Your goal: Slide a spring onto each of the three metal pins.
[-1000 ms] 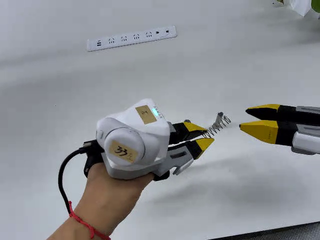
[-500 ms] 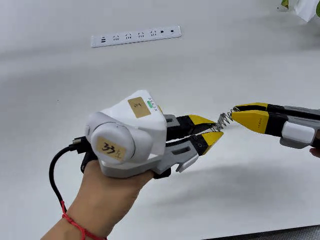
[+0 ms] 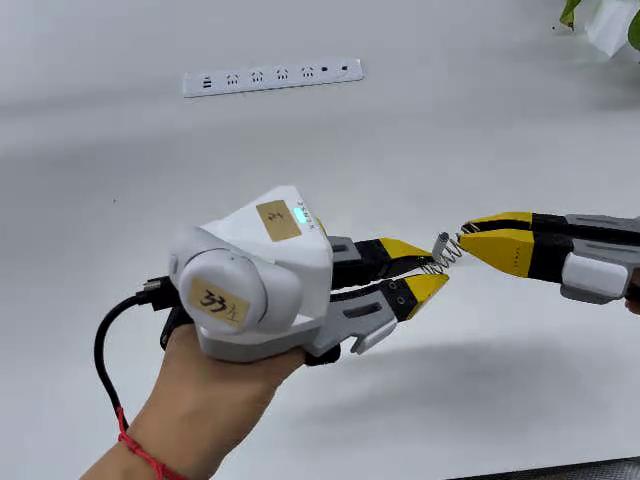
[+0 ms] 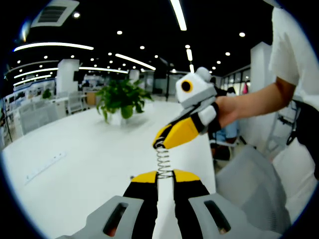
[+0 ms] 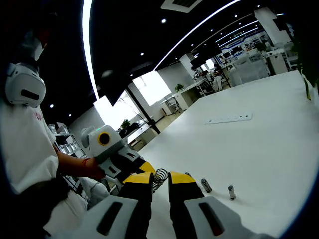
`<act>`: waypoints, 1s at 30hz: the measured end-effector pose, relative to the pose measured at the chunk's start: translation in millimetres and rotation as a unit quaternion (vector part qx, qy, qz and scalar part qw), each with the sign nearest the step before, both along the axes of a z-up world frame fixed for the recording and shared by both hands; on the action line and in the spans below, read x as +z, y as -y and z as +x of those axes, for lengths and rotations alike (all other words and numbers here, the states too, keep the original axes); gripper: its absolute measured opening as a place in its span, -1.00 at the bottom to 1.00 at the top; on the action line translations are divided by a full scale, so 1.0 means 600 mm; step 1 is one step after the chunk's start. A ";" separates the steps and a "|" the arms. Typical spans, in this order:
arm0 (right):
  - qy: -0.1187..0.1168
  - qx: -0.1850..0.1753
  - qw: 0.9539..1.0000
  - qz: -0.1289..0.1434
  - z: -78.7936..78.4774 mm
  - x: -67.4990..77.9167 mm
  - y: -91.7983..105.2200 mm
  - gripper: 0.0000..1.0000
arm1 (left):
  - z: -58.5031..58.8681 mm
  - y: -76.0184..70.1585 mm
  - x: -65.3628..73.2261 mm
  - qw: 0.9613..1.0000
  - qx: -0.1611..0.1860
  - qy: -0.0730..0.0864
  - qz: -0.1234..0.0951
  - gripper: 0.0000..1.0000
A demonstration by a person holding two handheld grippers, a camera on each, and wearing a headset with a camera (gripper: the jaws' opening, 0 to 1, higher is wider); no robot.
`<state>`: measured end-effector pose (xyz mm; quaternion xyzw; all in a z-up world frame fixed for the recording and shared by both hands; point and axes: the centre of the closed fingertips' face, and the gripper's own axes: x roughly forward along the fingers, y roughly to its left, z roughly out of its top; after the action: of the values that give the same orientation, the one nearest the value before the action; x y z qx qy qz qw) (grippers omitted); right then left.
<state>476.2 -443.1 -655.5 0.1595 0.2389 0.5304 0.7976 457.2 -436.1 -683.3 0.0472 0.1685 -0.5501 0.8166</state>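
Spring (image 3: 450, 250) lies left-to-right between opposed tips: left gripper (image 3: 437, 271) clamped on its left end, right gripper (image 3: 465, 236) clamped on its right end, both equally near.

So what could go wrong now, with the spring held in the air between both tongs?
The spring hangs in the air, gripped at its ends by the left tongs and the right tongs; if either slips, it may fly off the table. A bare pin and a pin with a spring stand ahead of the right tongs; a low sweep could tip them.
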 end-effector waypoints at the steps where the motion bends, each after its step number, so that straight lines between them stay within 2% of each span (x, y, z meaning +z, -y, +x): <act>1: 0.001 0.000 1.000 -0.002 0.000 0.001 -0.001 -0.73 | -0.001 0.000 0.000 1.000 -0.001 0.000 0.000 -0.79; 4: 0.018 0.019 0.999 -0.023 -0.003 0.002 -0.001 -0.74 | -0.004 0.001 -0.002 1.000 -0.004 -0.003 0.000 -0.79; 9: 0.051 0.056 0.995 -0.066 -0.015 0.001 -0.011 -0.75 | -0.010 0.002 -0.007 1.000 -0.012 -0.007 0.004 -0.79; 15: 0.088 0.092 0.985 -0.113 -0.028 0.000 -0.023 -0.76 | -0.016 0.004 -0.012 1.000 -0.020 -0.006 0.009 -0.79; 18: 0.105 0.111 0.979 -0.138 -0.037 -0.002 -0.028 -0.76 | -0.020 0.004 -0.014 1.000 -0.024 -0.004 0.013 -0.79; 25: 0.132 0.144 0.965 -0.177 -0.052 -0.008 -0.035 -0.76 | -0.029 0.007 -0.020 0.999 -0.035 0.000 0.022 -0.79; 30: 0.141 0.162 0.957 -0.195 -0.060 -0.009 -0.036 -0.75 | -0.033 0.007 -0.020 0.999 -0.039 0.003 0.023 -0.79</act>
<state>440.4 -421.5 -661.1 -0.1162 0.2453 0.6125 0.7424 437.4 -440.2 -695.0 0.0747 0.1766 -0.5773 0.7937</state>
